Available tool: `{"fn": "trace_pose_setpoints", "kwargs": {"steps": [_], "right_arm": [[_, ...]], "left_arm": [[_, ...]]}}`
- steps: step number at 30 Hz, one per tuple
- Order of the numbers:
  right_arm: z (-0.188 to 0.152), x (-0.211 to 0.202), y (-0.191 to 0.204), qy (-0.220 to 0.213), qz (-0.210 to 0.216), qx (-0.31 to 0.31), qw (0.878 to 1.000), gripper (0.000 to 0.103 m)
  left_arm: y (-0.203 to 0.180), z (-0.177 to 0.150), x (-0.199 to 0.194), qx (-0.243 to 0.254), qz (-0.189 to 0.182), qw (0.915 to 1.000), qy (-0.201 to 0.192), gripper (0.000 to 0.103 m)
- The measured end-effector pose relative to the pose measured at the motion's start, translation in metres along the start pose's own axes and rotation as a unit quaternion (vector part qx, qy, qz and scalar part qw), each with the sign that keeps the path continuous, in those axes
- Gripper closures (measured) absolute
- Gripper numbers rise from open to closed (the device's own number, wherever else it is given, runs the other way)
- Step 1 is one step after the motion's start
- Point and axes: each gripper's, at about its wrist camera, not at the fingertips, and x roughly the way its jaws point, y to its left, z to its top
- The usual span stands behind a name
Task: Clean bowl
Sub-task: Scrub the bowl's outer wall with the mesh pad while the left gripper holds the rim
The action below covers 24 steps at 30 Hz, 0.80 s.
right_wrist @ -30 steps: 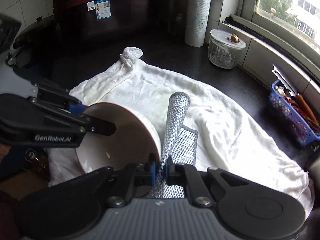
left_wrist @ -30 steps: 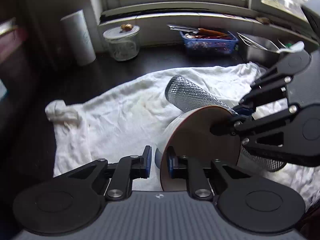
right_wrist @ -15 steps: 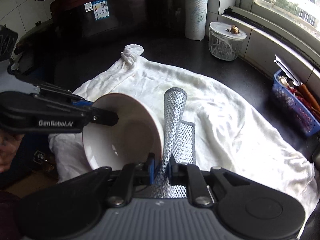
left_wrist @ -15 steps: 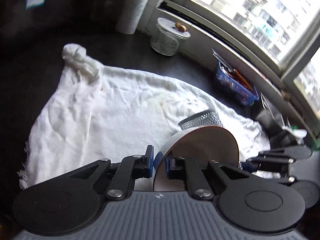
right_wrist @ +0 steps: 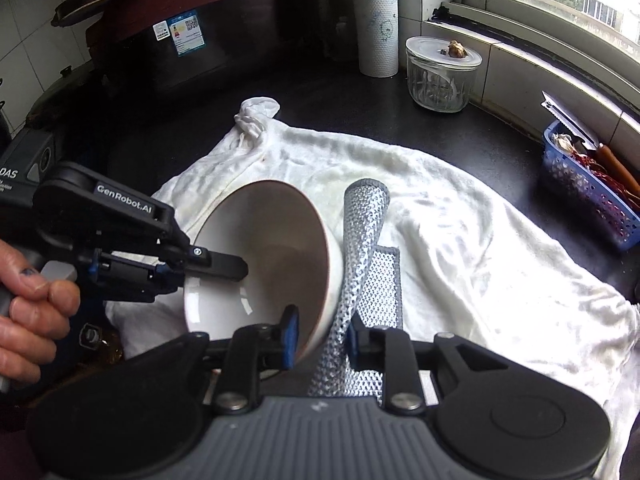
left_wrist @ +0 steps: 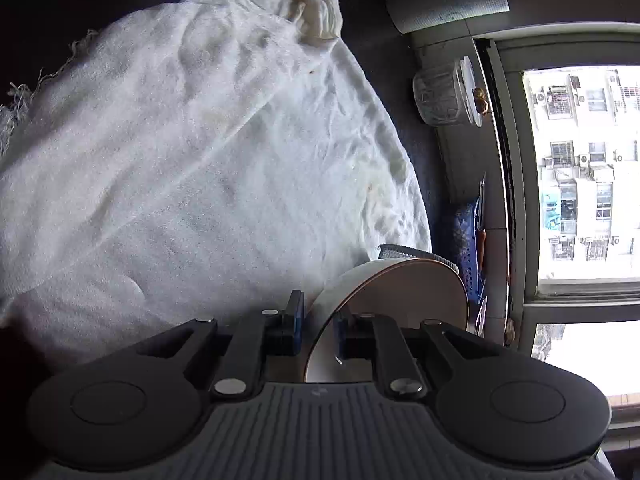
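White ceramic bowl with brown rim [right_wrist: 260, 264] tilted on white cloth [right_wrist: 460, 240], near-left. Left gripper [left_wrist: 318, 330] barely pinches rim; right gripper [right_wrist: 320, 338] opening, silver mesh scrubber [right_wrist: 360, 264] loose between jaws. Risk: scrubber drops, bowl slips.

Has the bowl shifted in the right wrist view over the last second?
Yes. Against the white cloth, the bowl has tipped further, its opening facing the camera more, and its rim now sits higher, nearer the glass jar.
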Motion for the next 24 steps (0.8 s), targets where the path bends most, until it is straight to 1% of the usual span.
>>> {"fn": "trace_pose_setpoints", "kwargs": {"steps": [1, 3, 4, 5, 6, 7, 8, 9, 10, 11, 12, 13, 14, 15, 16, 17, 18, 21, 22, 23, 24], "right_arm": [[0.000, 0.001, 0.000, -0.001, -0.003, -0.003, 1.000, 0.079], [-0.002, 0.001, 0.003, -0.003, -0.013, -0.016, 1.000, 0.081], [-0.003, 0.002, 0.004, -0.004, -0.019, -0.022, 1.000, 0.082], [-0.003, 0.002, 0.005, -0.005, -0.023, -0.031, 0.999, 0.085], [-0.004, 0.001, 0.006, -0.006, -0.026, -0.039, 0.999, 0.088], [-0.004, 0.001, 0.008, -0.007, -0.030, -0.048, 0.998, 0.090], [-0.005, 0.001, 0.009, -0.008, -0.033, -0.057, 0.998, 0.091], [-0.006, 0.000, 0.010, -0.009, -0.037, -0.066, 0.997, 0.093], [-0.006, 0.000, 0.012, -0.010, -0.040, -0.073, 0.997, 0.093], [-0.006, 0.000, 0.014, -0.012, -0.043, -0.082, 0.996, 0.094], [-0.006, -0.001, 0.016, -0.014, -0.047, -0.094, 0.994, 0.095], [-0.006, -0.002, 0.018, -0.017, -0.053, -0.106, 0.993, 0.095], [-0.005, -0.003, 0.020, -0.020, -0.061, -0.119, 0.991, 0.095], [-0.005, -0.004, 0.023, -0.023, -0.069, -0.132, 0.989, 0.095], [-0.005, -0.005, 0.025, -0.026, -0.076, -0.144, 0.986, 0.095], [-0.005, -0.005, 0.026, -0.028, -0.080, -0.153, 0.984, 0.095], [-0.005, -0.006, 0.027, -0.029, -0.083, -0.160, 0.983, 0.095], [-0.005, -0.007, 0.027, -0.031, -0.083, -0.159, 0.983, 0.095], [-0.005, -0.007, 0.026, -0.031, -0.081, -0.155, 0.984, 0.095], [-0.005, -0.008, 0.024, -0.031, -0.077, -0.144, 0.986, 0.094], [-0.004, -0.008, 0.022, -0.028, -0.070, -0.129, 0.989, 0.094]], "left_arm": [[-0.004, 0.000, 0.000, 0.020, 0.006, 0.9998, 0.003, 0.089], [-0.016, -0.001, 0.001, 0.075, 0.025, 0.9968, 0.009, 0.089], [-0.026, -0.005, 0.001, 0.126, 0.045, 0.9911, 0.008, 0.089], [-0.041, -0.009, 0.002, 0.195, 0.072, 0.9781, 0.005, 0.089], [-0.054, -0.017, 0.002, 0.263, 0.096, 0.9600, 0.000, 0.089], [-0.066, -0.026, 0.002, 0.329, 0.116, 0.9371, -0.006, 0.089], [-0.078, -0.035, 0.003, 0.394, 0.136, 0.9091, -0.012, 0.089], [-0.087, -0.044, 0.003, 0.444, 0.150, 0.8830, -0.018, 0.089], [-0.095, -0.056, 0.003, 0.499, 0.164, 0.8506, -0.027, 0.089], [-0.102, -0.068, 0.003, 0.553, 0.179, 0.8132, -0.037, 0.089], [-0.106, -0.076, 0.003, 0.585, 0.189, 0.7872, -0.044, 0.090], [-0.109, -0.083, 0.004, 0.611, 0.194, 0.7657, -0.047, 0.092], [-0.112, -0.088, 0.004, 0.627, 0.196, 0.7522, -0.047, 0.095], [-0.114, -0.090, 0.004, 0.630, 0.196, 0.7500, -0.047, 0.096], [-0.115, -0.090, 0.004, 0.628, 0.195, 0.7521, -0.048, 0.097], [-0.115, -0.088, 0.004, 0.621, 0.192, 0.7585, -0.050, 0.097], [-0.115, -0.085, 0.003, 0.611, 0.189, 0.7672, -0.051, 0.097], [-0.112, -0.075, 0.001, 0.564, 0.175, 0.8047, -0.057, 0.095], [-0.109, -0.069, -0.001, 0.534, 0.166, 0.8268, -0.058, 0.094], [-0.104, -0.061, -0.003, 0.498, 0.156, 0.8513, -0.058, 0.093], [-0.100, -0.055, -0.004, 0.472, 0.149, 0.8672, -0.057, 0.093]]}}
